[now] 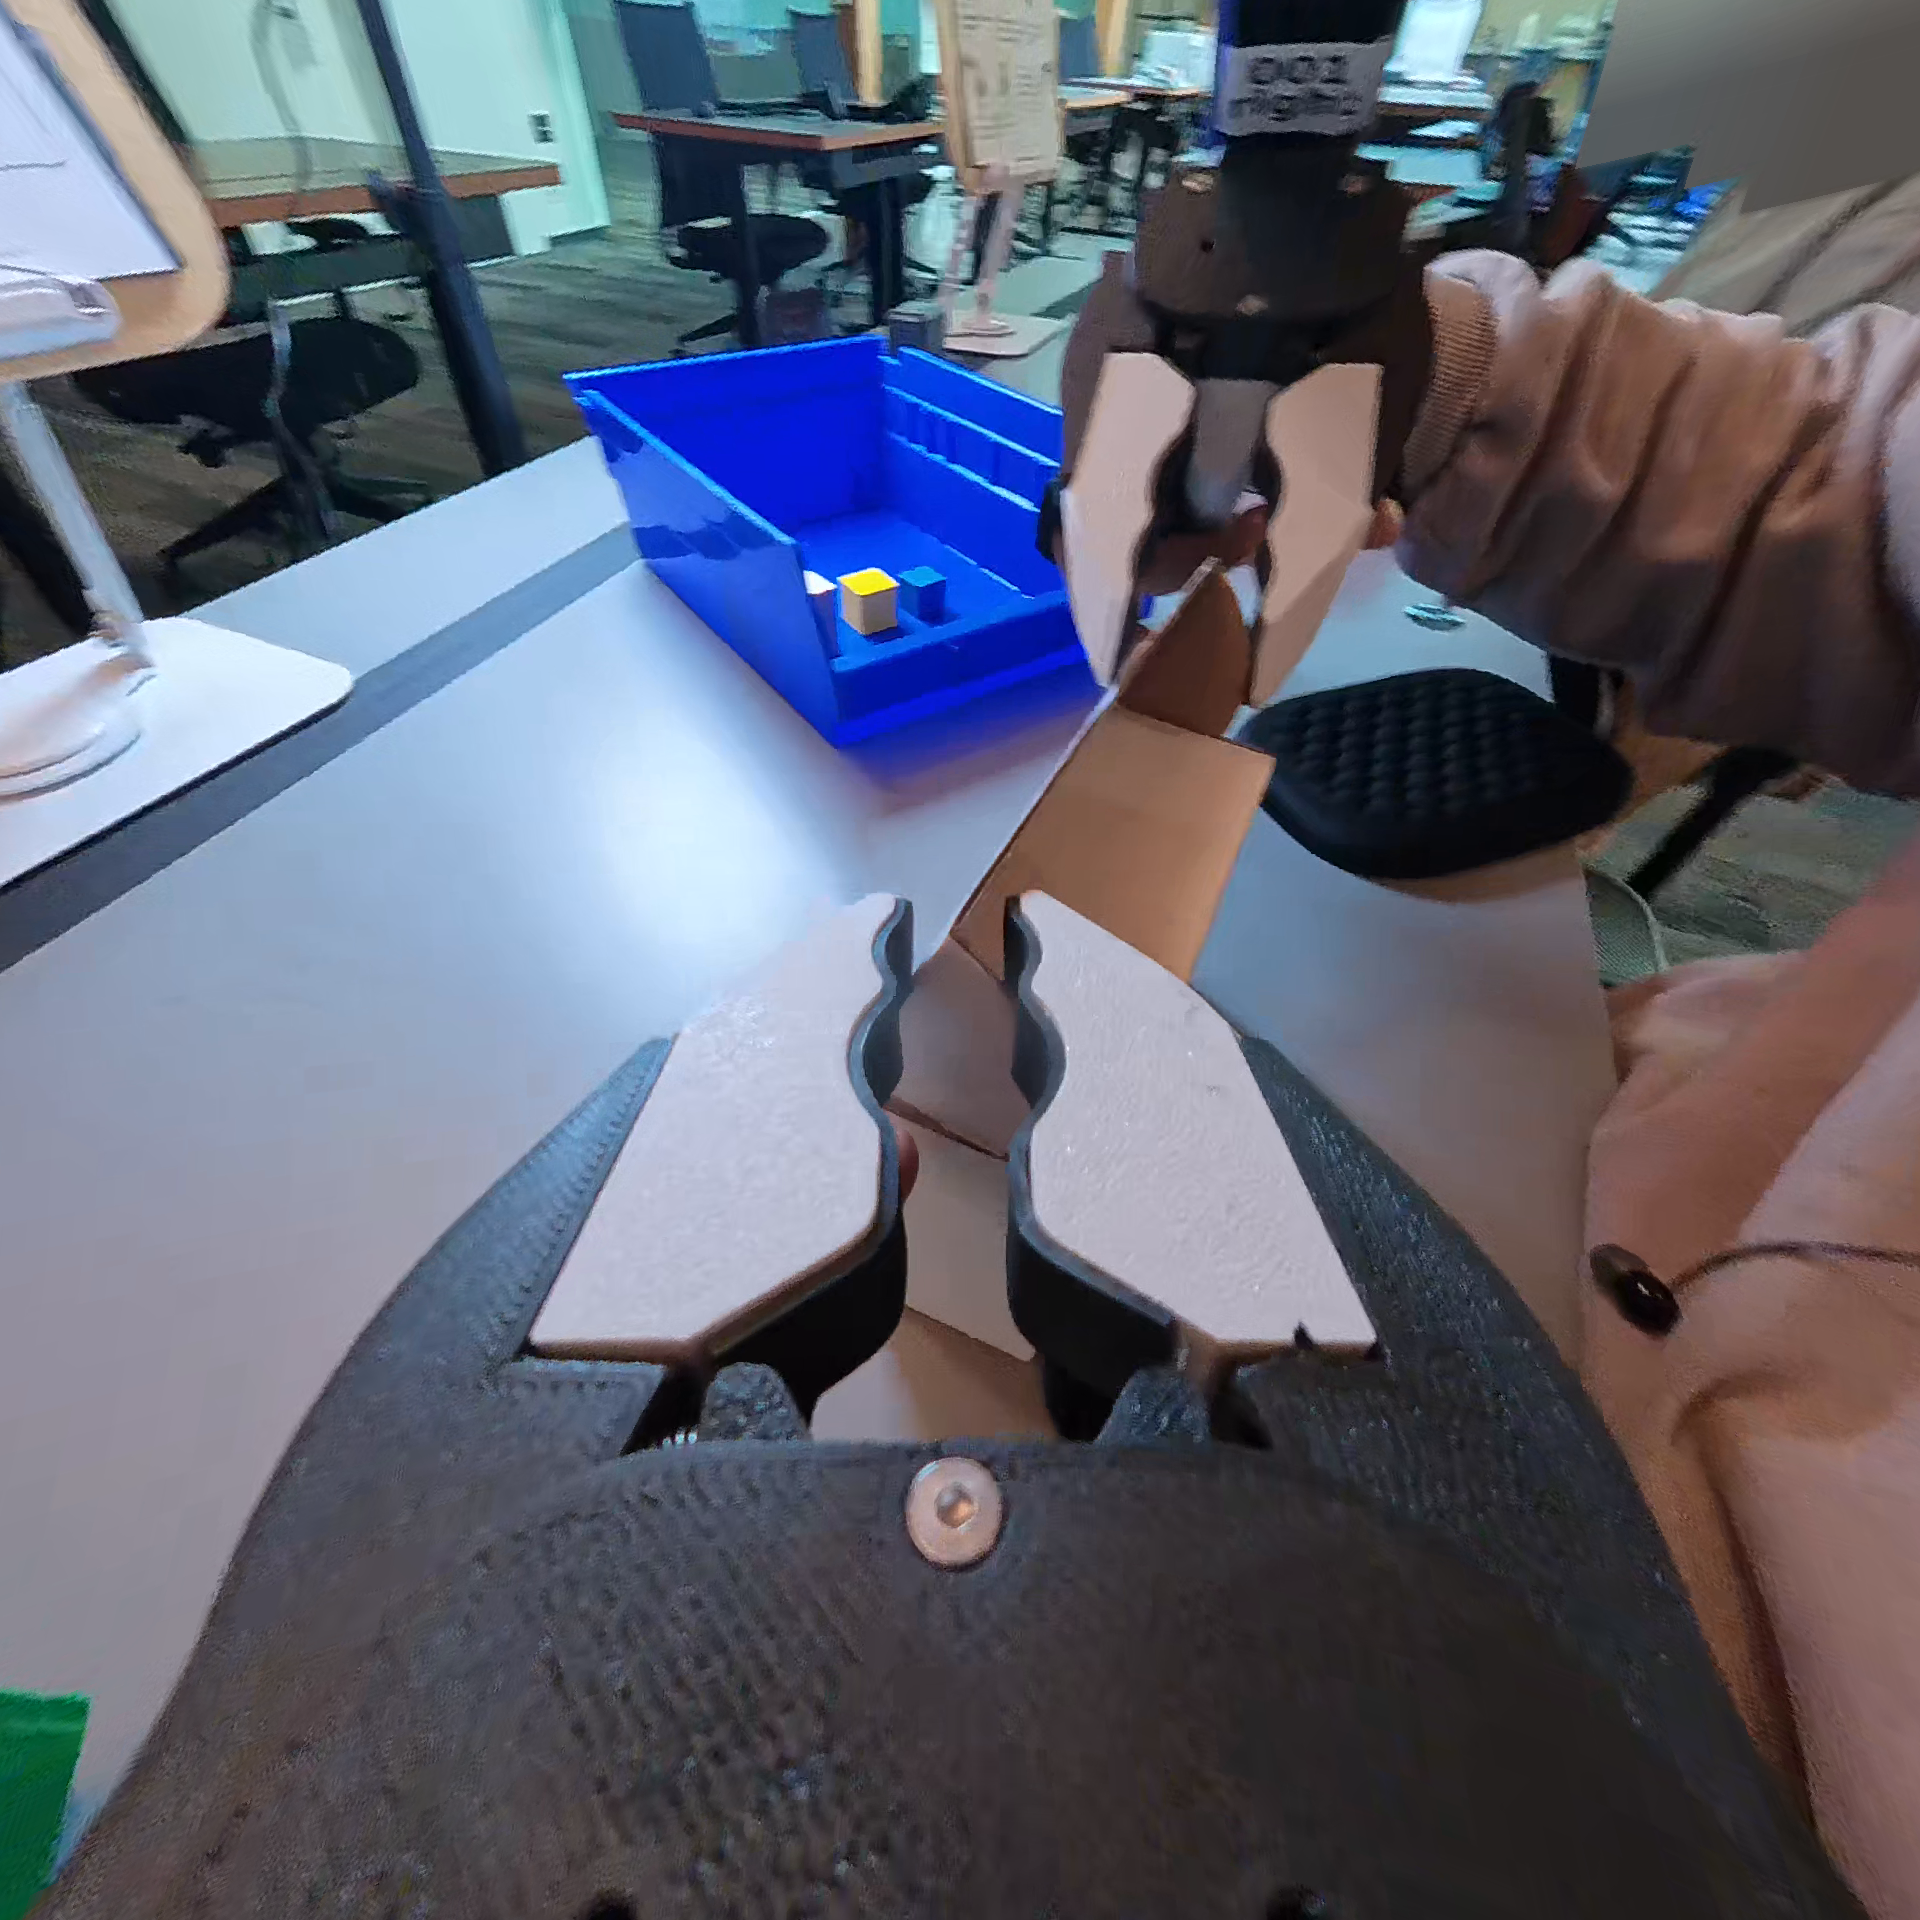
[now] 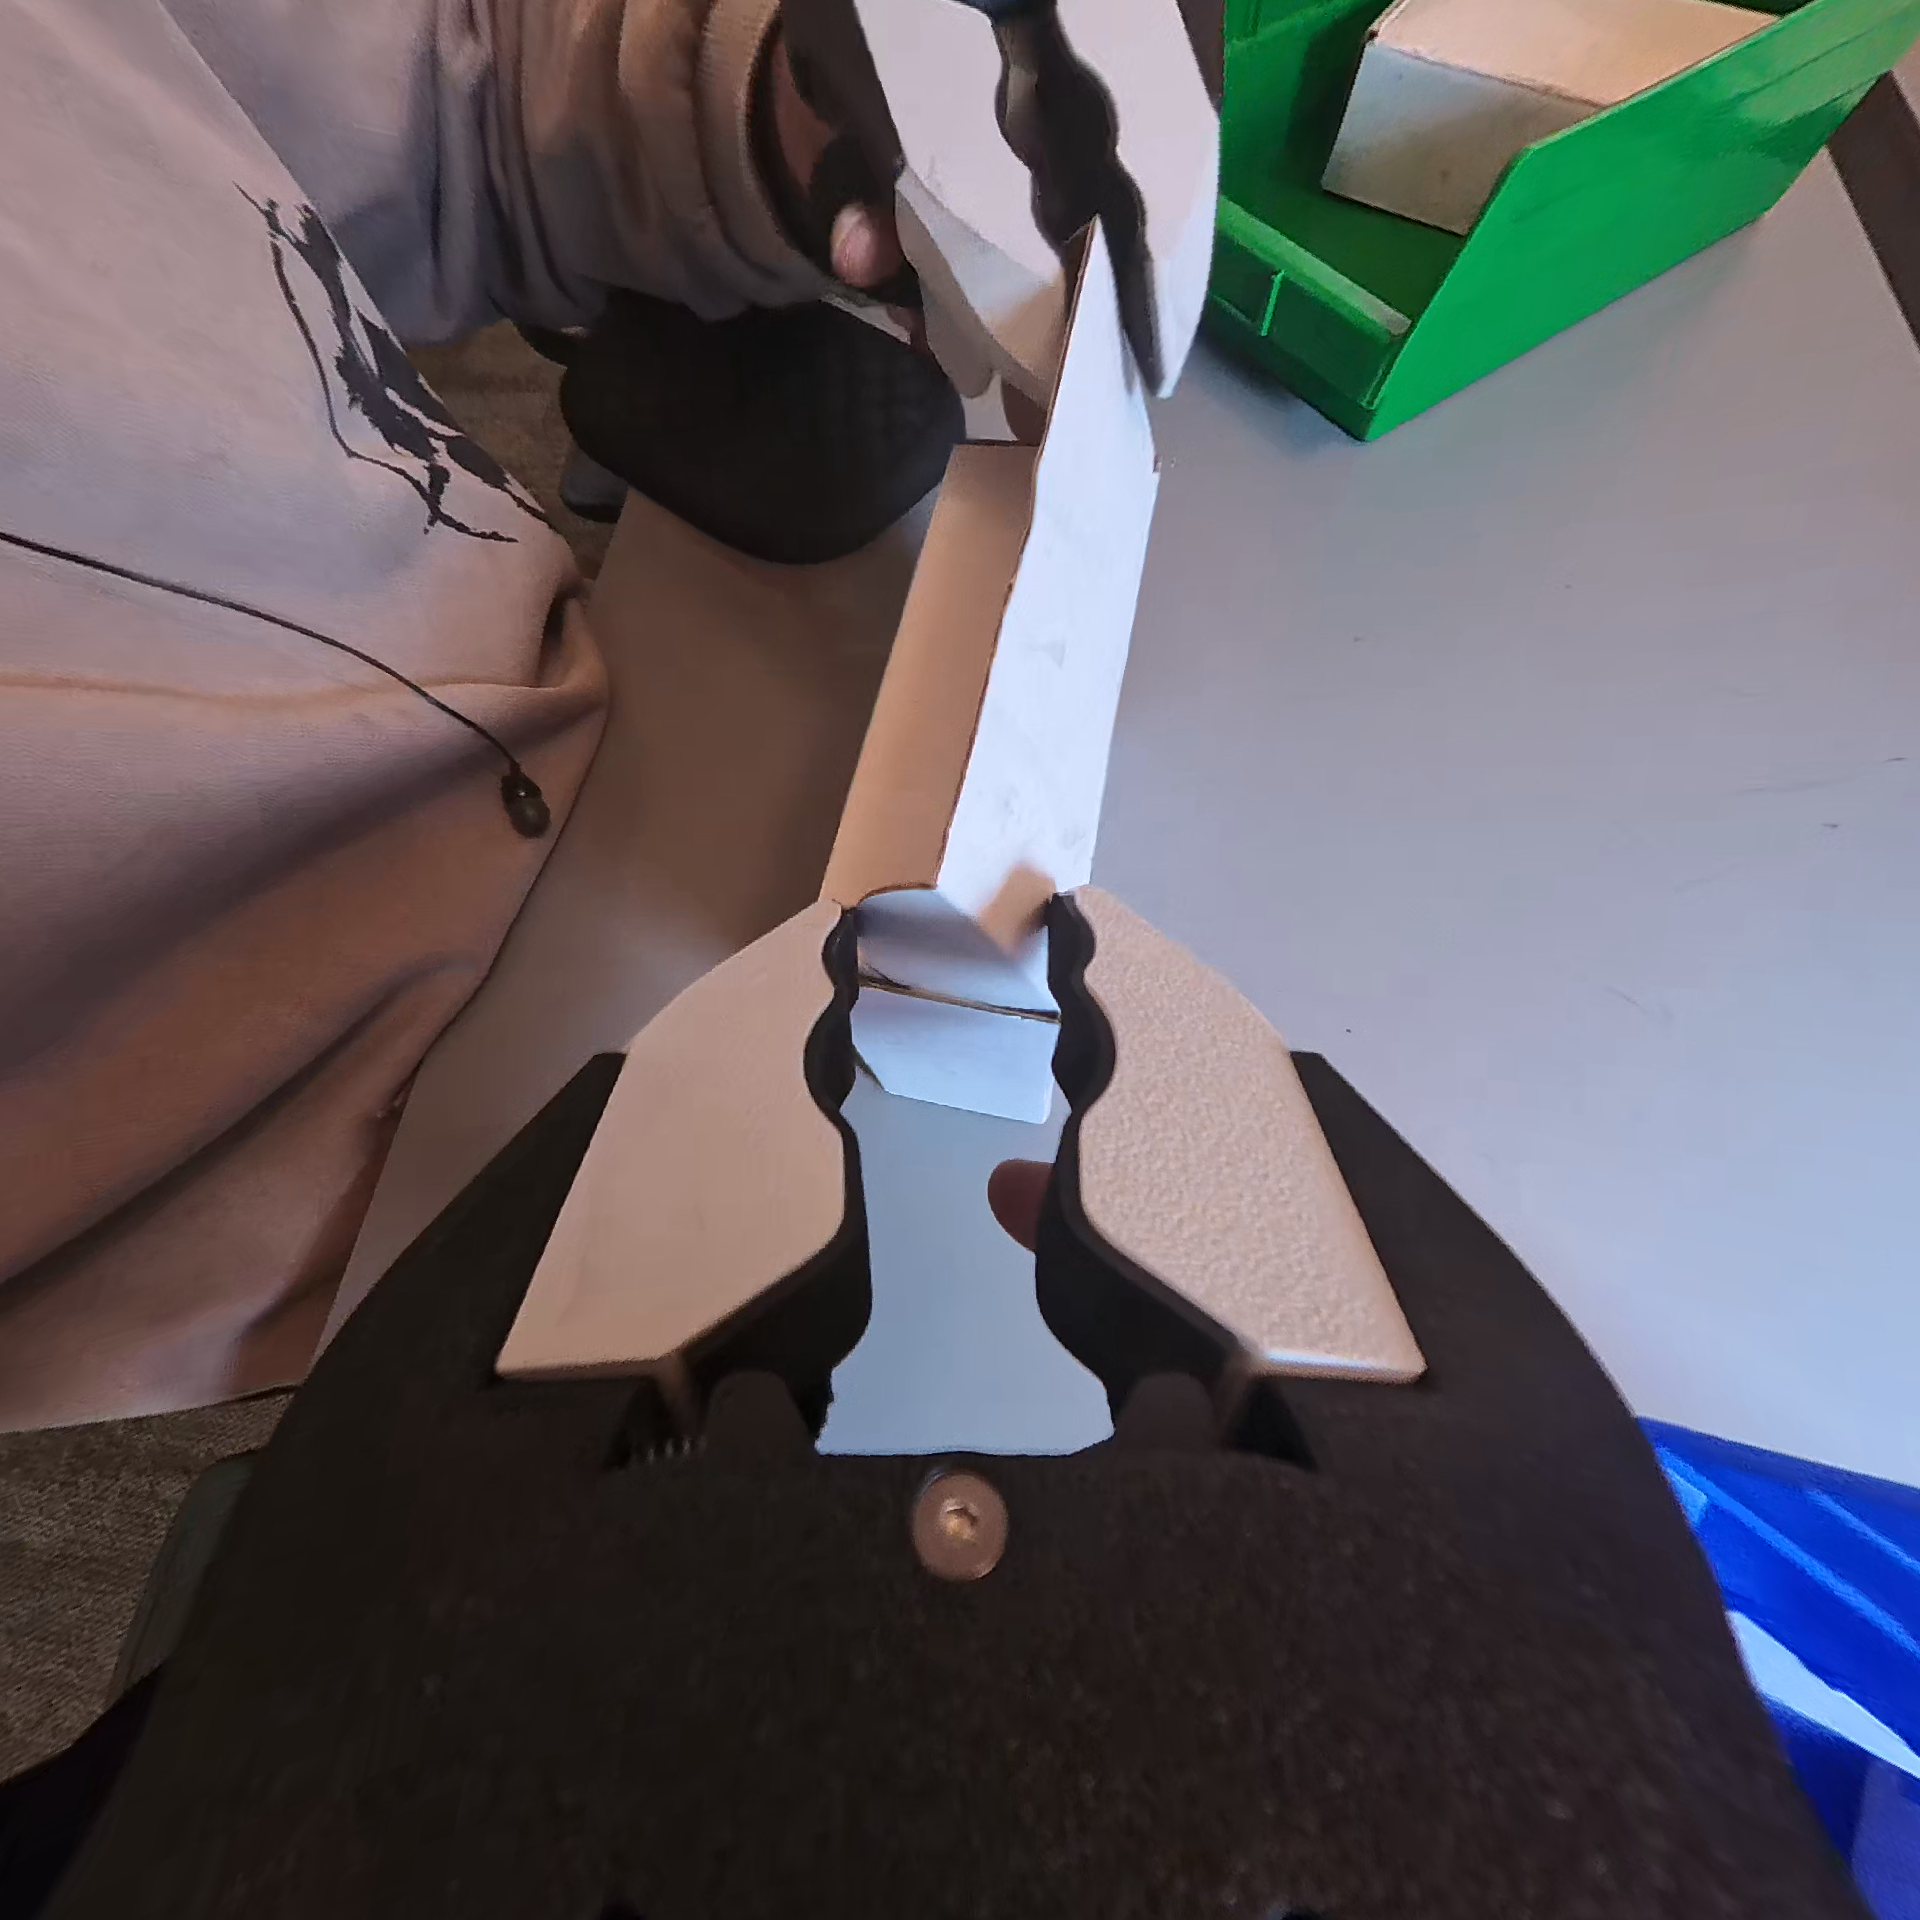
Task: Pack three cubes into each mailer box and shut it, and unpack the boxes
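Left wrist view. I hold the left gripper (image 1: pixel 958 1023) narrowed onto one end of the mailer box (image 1: pixel 1127 831), its pale fingers (image 1: pixel 764 1132) pinching a cardboard fold so the box hangs lifted off the grey table (image 1: pixel 416 1039). Beyond the box, the right gripper (image 1: pixel 1195 582) nips the opposite flap; gripping both ends lets the panel be swung between them. Behind the box stands the blue bin (image 1: pixel 727 540) with a yellow cube (image 1: pixel 869 598), a blue cube (image 1: pixel 923 592) and a white cube (image 1: pixel 821 601), so this box is probably empty, though its inside is hidden.

Right wrist view. My right gripper (image 2: pixel 956 1013) is closed partway on a white folded flap of the mailer box (image 2: pixel 1049 665), whose long panel runs edge-on toward the left gripper (image 2: pixel 1081 208). Past the box's far end sits a green bin (image 2: pixel 1558 208) holding another white box (image 2: pixel 1455 135), kept aside there.
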A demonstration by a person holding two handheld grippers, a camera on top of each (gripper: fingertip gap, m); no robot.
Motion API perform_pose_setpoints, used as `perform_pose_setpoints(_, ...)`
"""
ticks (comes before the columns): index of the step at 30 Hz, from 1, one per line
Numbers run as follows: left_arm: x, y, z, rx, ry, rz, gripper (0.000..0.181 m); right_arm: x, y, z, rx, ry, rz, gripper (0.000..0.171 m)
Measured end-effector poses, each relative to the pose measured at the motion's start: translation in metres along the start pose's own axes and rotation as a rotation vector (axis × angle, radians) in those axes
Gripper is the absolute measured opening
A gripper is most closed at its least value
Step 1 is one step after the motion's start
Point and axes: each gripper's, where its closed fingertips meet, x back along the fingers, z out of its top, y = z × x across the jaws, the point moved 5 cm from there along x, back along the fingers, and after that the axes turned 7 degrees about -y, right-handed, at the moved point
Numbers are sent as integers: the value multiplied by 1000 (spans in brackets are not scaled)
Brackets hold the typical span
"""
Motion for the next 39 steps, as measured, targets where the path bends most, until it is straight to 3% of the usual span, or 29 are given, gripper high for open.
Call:
perform_pose_setpoints(2,3,8,-1,-67,-7,-137,19,1,3,-1,-11,12,-3,33)
perform_pose_setpoints(6,10,11,-8,-290,-30,-313,45,1,7,-2,-14,29,57,34)
perform_pose_setpoints(12,14,-3,-12,-352,-142,-454,42,0,10,0,3,0,87,34)
perform_pose_setpoints(20,8,-3,-11,-285,-168,-398,36,0,10,0,7,-10,47,34)
perform_pose_setpoints(31,10,18,-15,-470,-296,-189,39,-6,-5,1,223,-176,-175,35)
perform_pose_setpoints(32,11,21,-15,-488,-300,-190,41,-7,-7,2,246,-185,-199,35)
perform_pose_setpoints(34,15,25,-16,-527,-323,-176,66,-7,-11,2,273,-210,-243,36)
perform_pose_setpoints(39,29,35,-13,-572,-253,-69,64,2,-25,8,301,-130,-313,51)
